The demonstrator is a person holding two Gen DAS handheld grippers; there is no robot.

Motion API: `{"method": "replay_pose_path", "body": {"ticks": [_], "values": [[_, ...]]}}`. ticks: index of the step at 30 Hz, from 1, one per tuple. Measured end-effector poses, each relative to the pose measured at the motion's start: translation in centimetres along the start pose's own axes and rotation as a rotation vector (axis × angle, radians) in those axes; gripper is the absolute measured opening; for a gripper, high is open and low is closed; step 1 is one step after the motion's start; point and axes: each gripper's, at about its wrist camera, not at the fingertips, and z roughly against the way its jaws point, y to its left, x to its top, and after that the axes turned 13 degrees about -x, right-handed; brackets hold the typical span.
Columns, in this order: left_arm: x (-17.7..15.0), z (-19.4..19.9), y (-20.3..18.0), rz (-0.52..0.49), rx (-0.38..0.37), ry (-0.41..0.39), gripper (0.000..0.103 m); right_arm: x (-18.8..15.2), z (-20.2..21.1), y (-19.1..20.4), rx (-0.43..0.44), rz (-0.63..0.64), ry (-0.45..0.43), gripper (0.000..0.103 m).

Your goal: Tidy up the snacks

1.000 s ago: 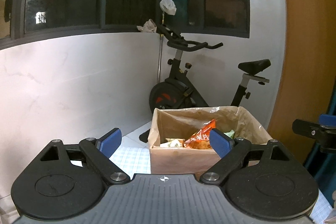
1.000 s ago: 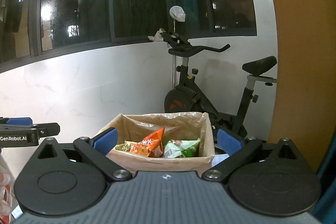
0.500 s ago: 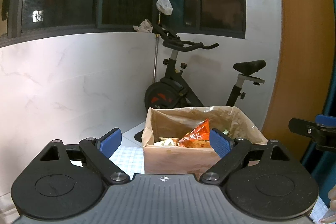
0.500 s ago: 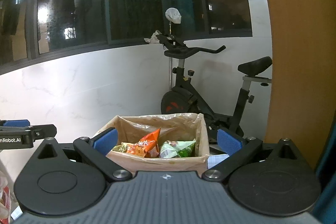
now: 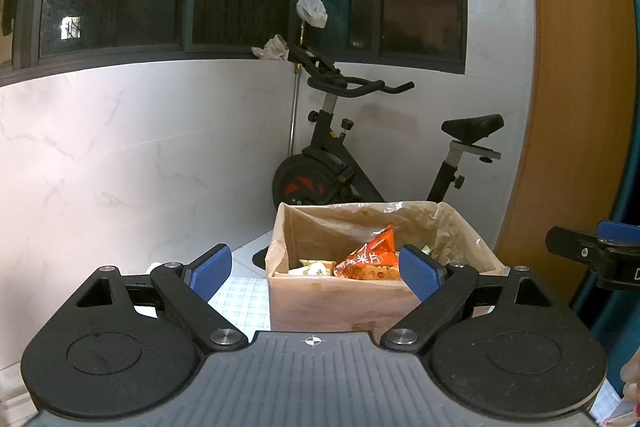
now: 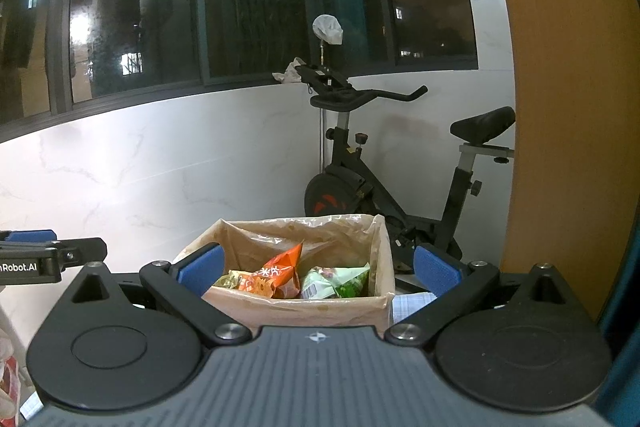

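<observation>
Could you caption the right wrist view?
Open right gripper facing a cardboard box of snack bags, exercise bike behind.

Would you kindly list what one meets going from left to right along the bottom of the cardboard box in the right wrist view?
Yellowish-green snack packet → orange crinkled snack bag → pale green snack bag, all lying inside the plastic-lined cardboard box.

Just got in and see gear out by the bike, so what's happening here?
A person is sorting snacks with two handheld grippers. The left gripper and right gripper are both open and empty, pointed at a brown cardboard box lined with plastic. An orange snack bag and a green snack bag already sit inside.
</observation>
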Motion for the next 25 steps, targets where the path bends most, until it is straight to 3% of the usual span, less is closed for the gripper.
{"method": "replay_pose_path", "body": {"ticks": [25], "values": [[-0.19,0.07,0.49,0.016,-0.011,0.000,0.092,-0.44,0.00,-0.39,-0.002,-0.007,0.008,0.103]]}}
